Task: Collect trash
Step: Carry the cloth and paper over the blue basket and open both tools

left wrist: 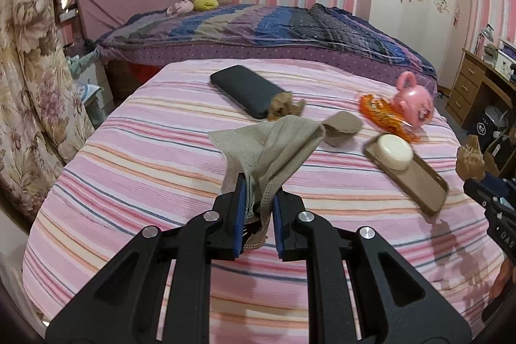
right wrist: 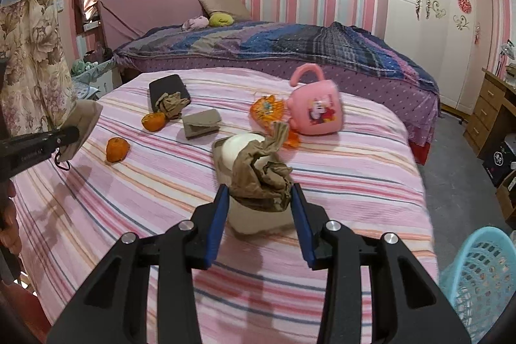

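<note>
Left gripper point(left wrist: 258, 192) pinching a beige face mask point(left wrist: 267, 137); right gripper point(right wrist: 260, 199) clamped around crumpled brown paper point(right wrist: 261, 176).

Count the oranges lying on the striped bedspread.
2. One orange lies beside the crumpled brown paper by the dark case; the other orange sits nearer the left edge. Others may be hidden behind objects.
</note>
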